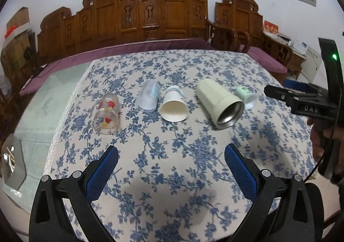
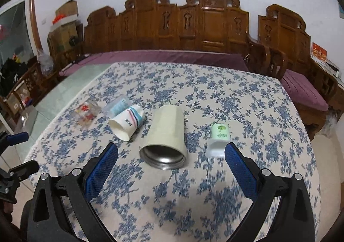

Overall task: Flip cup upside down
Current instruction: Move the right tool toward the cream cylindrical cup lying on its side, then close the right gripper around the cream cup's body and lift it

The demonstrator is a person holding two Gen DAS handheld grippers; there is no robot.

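Cloth (image 2: pixel 172 199) bare up to steel cup (image 2: pixel 165 134); paper cup (image 2: pixel 126 123) & yogurt pot (image 2: pixel 219 136) flank it close.

Light: soft, even indoor light from above | Shadows: faint grey patches on the tablecloth (image 1: pixel 172 177) just near the camera | Glare: weak shine inside the steel cup (image 2: pixel 162 157) | Blur: mild smear across the near cloth pattern | Distortion: strong fisheye bending, black corners around the frame

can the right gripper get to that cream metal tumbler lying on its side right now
Probably yes. The right gripper is open, with the cream tumbler lying straight ahead between its fingers, mouth toward it. Only bare tablecloth lies between.
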